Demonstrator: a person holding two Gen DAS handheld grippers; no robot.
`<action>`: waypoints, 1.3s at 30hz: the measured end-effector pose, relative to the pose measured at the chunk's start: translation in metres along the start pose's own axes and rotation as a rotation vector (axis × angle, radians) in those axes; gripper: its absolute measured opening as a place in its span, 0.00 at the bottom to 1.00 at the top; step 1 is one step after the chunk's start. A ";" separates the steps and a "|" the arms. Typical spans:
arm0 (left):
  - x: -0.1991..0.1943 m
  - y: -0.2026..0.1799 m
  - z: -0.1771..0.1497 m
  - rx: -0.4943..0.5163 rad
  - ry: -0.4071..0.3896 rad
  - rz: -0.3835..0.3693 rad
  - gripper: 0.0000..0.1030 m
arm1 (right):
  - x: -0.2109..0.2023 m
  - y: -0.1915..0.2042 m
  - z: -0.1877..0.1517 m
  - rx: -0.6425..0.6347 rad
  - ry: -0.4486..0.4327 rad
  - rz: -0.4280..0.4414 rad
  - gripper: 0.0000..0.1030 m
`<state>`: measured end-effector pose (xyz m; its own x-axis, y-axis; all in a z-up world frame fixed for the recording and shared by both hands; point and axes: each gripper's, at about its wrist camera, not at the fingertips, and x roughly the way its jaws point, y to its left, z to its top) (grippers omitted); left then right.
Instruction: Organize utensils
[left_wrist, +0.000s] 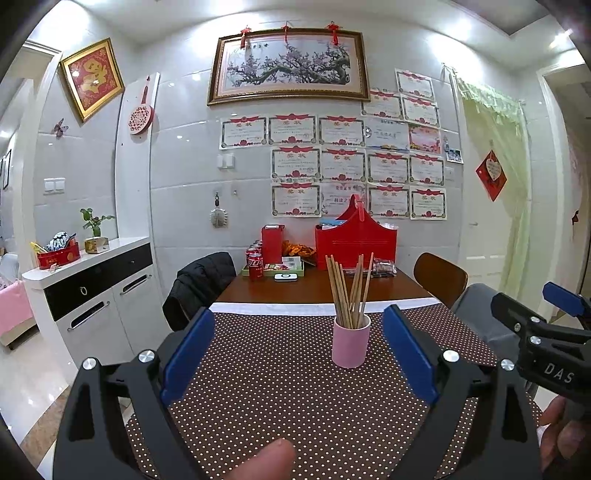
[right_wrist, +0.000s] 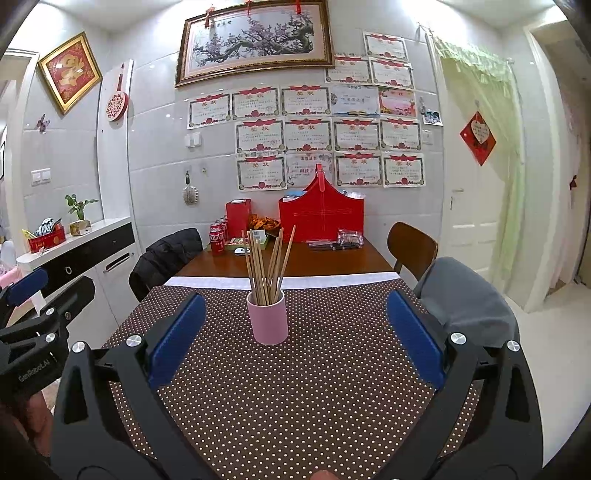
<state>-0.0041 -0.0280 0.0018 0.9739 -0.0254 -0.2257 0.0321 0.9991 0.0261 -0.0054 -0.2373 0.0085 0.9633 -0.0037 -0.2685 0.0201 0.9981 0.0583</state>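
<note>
Pink cup (left_wrist: 351, 342) stands upright at frame centre on the dotted cloth (left_wrist: 280, 387), chopsticks (left_wrist: 349, 291) fanned loosely inside it, none lying loose on the cloth that I can see. Left gripper (left_wrist: 297, 354) spread wide, holding nothing; right gripper (right_wrist: 295, 341) also spread, empty, cup centred ahead between its fingers but apart from them. Task looks done or not begun, can't tell which. If a grab comes next: steady the cup low on its wall with one gripper, pinch a single stick near mid-shaft with the other, lift straight up so the cup doesn't tip.
</note>
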 end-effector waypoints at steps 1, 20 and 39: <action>-0.001 0.000 0.000 -0.001 -0.001 0.002 0.88 | 0.000 0.000 0.000 0.000 0.000 0.001 0.94; 0.000 0.000 0.005 -0.010 0.000 -0.002 0.89 | 0.000 0.005 0.005 -0.002 -0.001 0.006 0.94; 0.000 0.000 0.005 -0.010 -0.002 -0.005 0.89 | 0.003 0.009 0.007 -0.003 0.000 0.012 0.94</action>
<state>-0.0034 -0.0279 0.0071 0.9741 -0.0307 -0.2240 0.0351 0.9993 0.0154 -0.0010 -0.2288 0.0147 0.9635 0.0082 -0.2675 0.0077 0.9983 0.0586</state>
